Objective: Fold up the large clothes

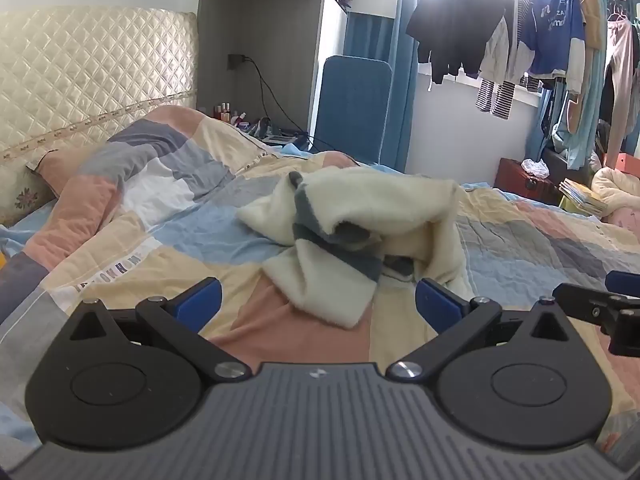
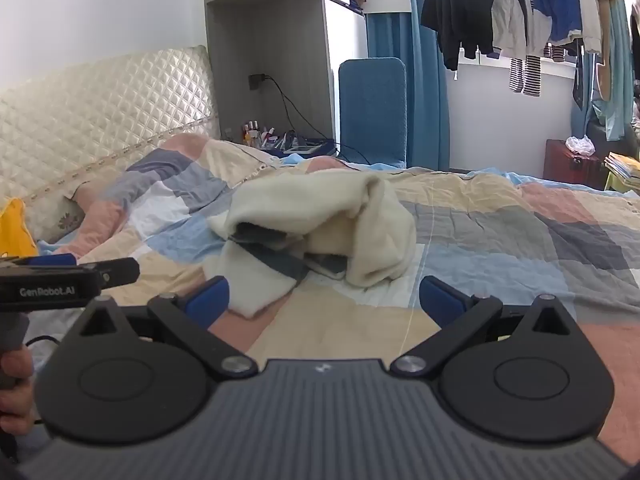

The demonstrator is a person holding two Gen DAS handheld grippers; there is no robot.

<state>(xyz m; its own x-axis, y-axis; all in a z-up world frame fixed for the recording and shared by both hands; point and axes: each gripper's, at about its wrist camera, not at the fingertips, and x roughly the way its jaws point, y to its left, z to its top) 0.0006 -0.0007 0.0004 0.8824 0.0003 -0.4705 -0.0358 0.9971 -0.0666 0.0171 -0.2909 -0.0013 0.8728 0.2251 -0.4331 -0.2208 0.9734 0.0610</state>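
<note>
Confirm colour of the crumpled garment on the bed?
Cream fleece garment with grey-blue bands; clearest in the left wrist view.

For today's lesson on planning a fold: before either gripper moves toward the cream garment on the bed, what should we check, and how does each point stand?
1. Left gripper open, nothing held: ok.
2. Right gripper open, nothing held: ok.
3. Cream garment lies on the quilt: ok.
4. Garment spread flat: not ok, it is bunched.
5. Hem and sleeves identifiable: cannot tell.
6. Bare quilt around it for spreading: ok.
</note>
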